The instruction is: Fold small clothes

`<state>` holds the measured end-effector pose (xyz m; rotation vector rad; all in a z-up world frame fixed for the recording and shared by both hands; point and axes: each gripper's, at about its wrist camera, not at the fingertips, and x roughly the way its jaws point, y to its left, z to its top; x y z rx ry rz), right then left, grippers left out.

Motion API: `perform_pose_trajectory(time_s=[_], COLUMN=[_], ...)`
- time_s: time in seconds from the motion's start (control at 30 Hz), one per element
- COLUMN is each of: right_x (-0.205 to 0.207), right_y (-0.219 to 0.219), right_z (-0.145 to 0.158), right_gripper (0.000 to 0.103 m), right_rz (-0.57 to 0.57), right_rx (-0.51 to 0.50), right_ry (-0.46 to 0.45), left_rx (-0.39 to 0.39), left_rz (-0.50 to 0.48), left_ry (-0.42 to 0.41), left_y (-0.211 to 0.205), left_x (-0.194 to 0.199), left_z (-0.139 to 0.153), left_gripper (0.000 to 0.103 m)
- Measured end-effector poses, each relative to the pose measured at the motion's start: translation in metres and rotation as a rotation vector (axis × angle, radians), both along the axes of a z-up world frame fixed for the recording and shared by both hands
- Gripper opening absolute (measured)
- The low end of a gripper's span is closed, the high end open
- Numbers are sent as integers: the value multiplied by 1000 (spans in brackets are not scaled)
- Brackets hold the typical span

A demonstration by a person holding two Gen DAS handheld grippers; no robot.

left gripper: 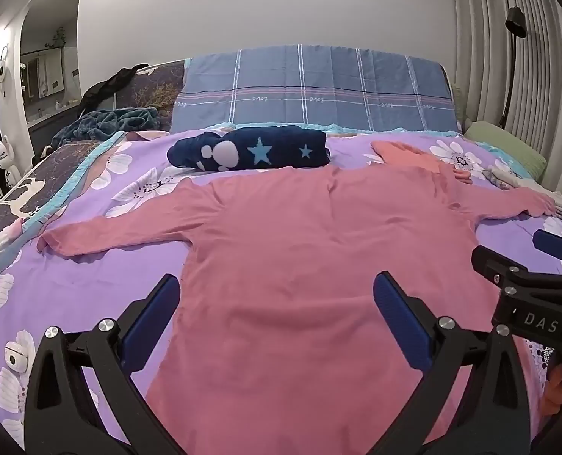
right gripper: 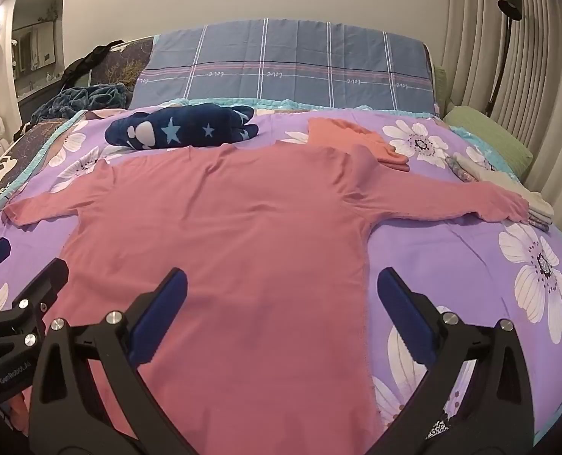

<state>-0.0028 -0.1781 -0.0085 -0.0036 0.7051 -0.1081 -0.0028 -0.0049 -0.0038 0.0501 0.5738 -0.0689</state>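
Note:
A pink long-sleeved top point(left gripper: 299, 250) point(right gripper: 220, 235) lies flat on the purple flowered bedspread point(left gripper: 91, 276) point(right gripper: 451, 250), both sleeves spread out sideways. My left gripper point(left gripper: 277, 295) hovers open over the top's lower left part, its left pad near the garment's left side edge, nothing held. My right gripper point(right gripper: 281, 288) hovers open over the lower right part, its right pad just outside the right side edge. The right gripper point(left gripper: 523, 261) also shows at the right border of the left wrist view. The left gripper point(right gripper: 19, 265) shows at the left border of the right wrist view.
A folded navy garment with stars point(left gripper: 250, 149) point(right gripper: 182, 129) lies beyond the top's collar. A folded orange-pink piece point(right gripper: 349, 140) and a stack of pale folded clothes point(right gripper: 508, 189) sit at the right. A blue plaid pillow point(left gripper: 311, 87), a green pillow point(right gripper: 485, 140), a crumpled teal blanket point(left gripper: 106, 121).

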Motion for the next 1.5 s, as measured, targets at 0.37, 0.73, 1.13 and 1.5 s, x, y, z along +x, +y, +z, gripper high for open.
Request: perform_pose_trajectory(time_s=[0.37, 0.73, 1.13, 1.5], right_x=[2, 3, 5, 6], right_y=[2, 6, 8, 9], right_z=[-7, -10, -13, -14], right_gripper=[101, 101, 101, 101], right_rz=[6, 9, 17, 13], right_rx=[3, -1, -39, -67], right_ry=[-30, -9, 7, 4], left_rx=[57, -17, -38, -36], left_rz=[-19, -29, -30, -22], left_ry=[57, 65, 67, 64], left_y=[-3, 5, 9, 14], left_x=[1, 5, 6, 8], left_z=[-4, -8, -9, -11], left_gripper=[102, 102, 102, 102])
